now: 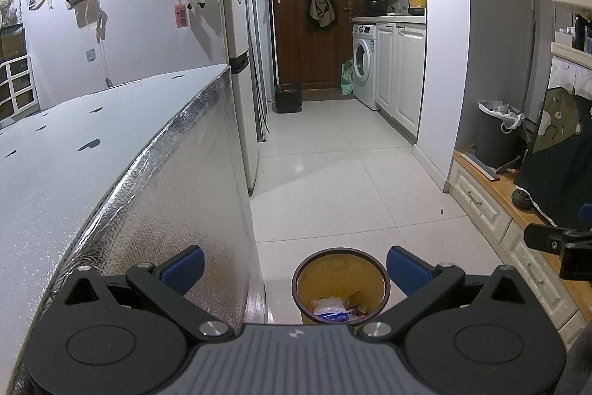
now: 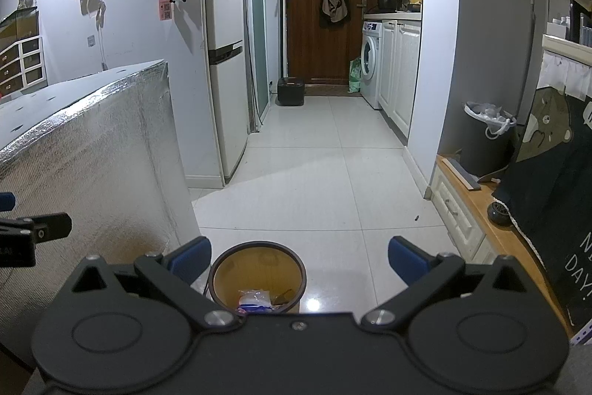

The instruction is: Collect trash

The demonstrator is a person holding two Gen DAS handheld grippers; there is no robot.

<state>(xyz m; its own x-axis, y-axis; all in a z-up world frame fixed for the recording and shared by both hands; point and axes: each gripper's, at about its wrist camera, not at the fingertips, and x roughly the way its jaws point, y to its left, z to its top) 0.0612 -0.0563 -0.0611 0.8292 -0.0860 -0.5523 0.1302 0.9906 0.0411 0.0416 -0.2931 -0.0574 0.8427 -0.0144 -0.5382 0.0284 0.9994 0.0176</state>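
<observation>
We hold the left gripper point(image 1: 295, 265) with its 2 blue-padded fingers point(image 1: 184, 268) spread wide and nothing between them. It hangs over the white tiled floor point(image 1: 333, 165), just past the table's foil-wrapped end. Below it, between the finger pads, stands the small yellow bin point(image 1: 340, 285) with a dark rim, on the floor just beside the bottom corner of the table point(image 1: 74, 143). Inside the bin lies the trash point(image 1: 333, 308): a crumpled clear-and-blue wrapper and some brown scraps at the bottom.

We hold the right gripper point(image 2: 299, 260) spread wide as well, empty, to the right of the left one; in its view the same bin point(image 2: 257, 278) sits low and left of centre, near its left pad, with the wrapper point(image 2: 255, 298) showing at the bottom. The tip of the left tool pokes in at the left edge of that view, in front of the table's foil side, and the tip of the right tool shows at the right edge of the left wrist view.

The table's top is grey with dark spots, bare near the edge we see, and its end face is covered in silver foil. Beyond its far corner stands a tall fridge point(image 2: 225, 62). Down the corridor are a brown door point(image 2: 325, 13) with a bag hung on it, a black box on the floor before it, and a washing machine point(image 2: 370, 62) set among white cabinets. On the right a low wooden-topped cabinet point(image 2: 477, 206) carries a grey bin with a white liner point(image 2: 488, 136) and a dark cloth printed with a bear.
</observation>
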